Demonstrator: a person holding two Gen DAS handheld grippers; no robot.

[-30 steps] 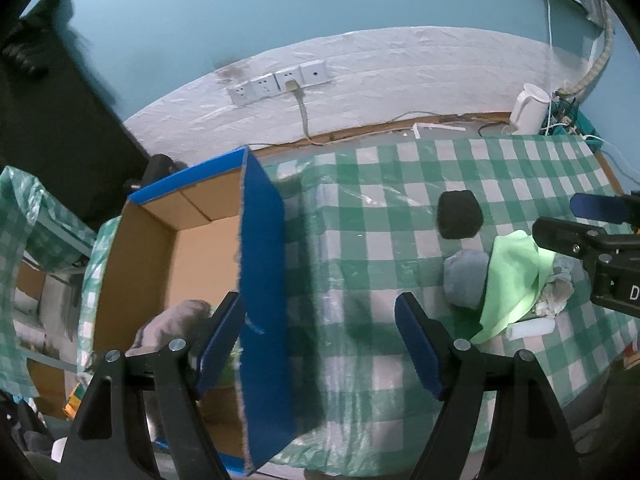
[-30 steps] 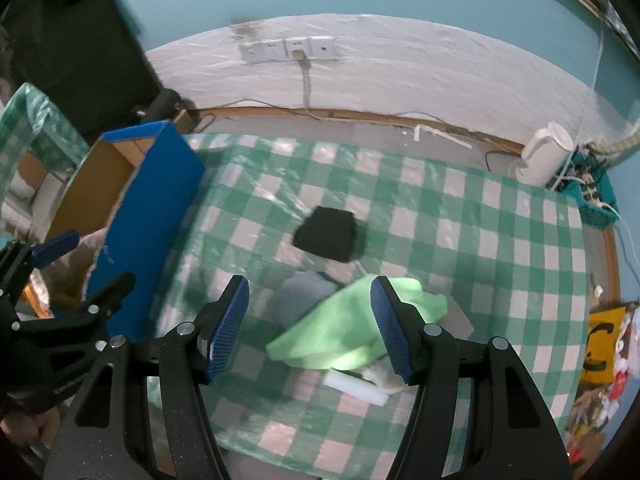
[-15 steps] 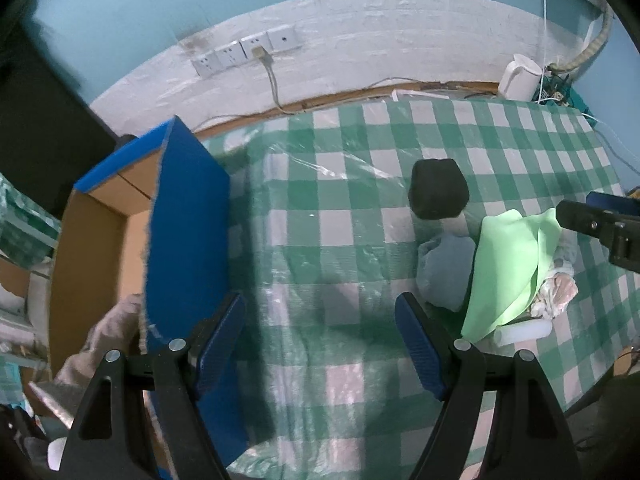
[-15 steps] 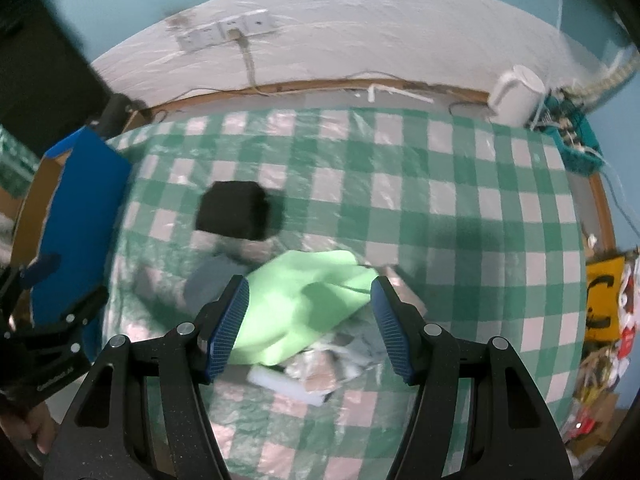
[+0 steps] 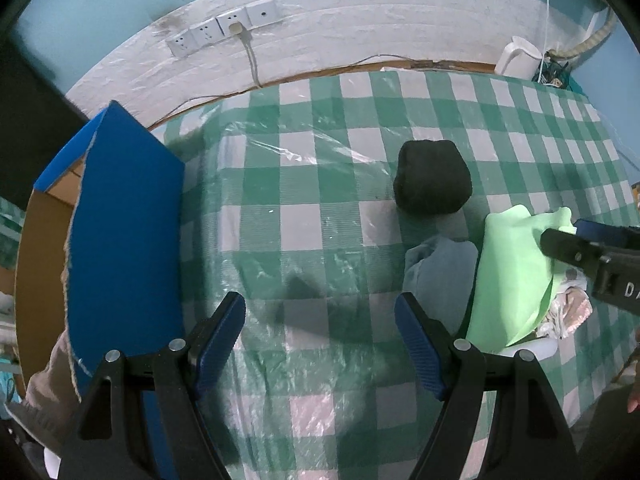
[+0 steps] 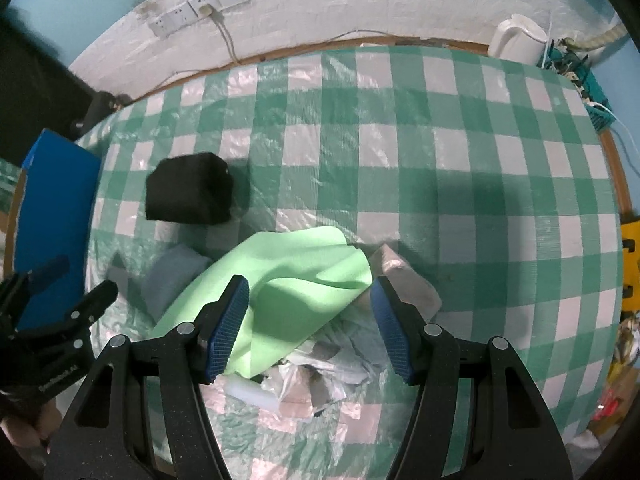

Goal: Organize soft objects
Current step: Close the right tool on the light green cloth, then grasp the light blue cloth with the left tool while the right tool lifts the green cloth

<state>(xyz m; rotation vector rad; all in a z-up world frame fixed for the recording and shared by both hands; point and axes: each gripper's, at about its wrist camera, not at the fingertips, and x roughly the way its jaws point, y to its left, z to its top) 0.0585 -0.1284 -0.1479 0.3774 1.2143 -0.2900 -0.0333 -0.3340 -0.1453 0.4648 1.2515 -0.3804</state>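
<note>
- A table with a green-and-white checked cloth [image 6: 400, 160] under clear plastic holds a small heap of soft things.
- The heap: a light green cloth [image 6: 292, 280] draped over crumpled pale fabric and plastic [image 6: 320, 368], with a grey-blue folded cloth [image 5: 440, 272] touching its left side.
- A black bundle [image 5: 432, 178] sits alone just behind the heap.
- A blue-sided cardboard box [image 5: 124, 232] stands at the table's left edge; some beige fabric [image 5: 52, 376] shows inside it, so sorting seems begun.
- The left gripper [image 5: 320, 344] hangs open and empty over bare cloth between box and heap.
- The right gripper [image 6: 308, 320] hangs open and empty above the green cloth, not touching it.
- Most items look unsorted; every table item remains to be moved.
</note>
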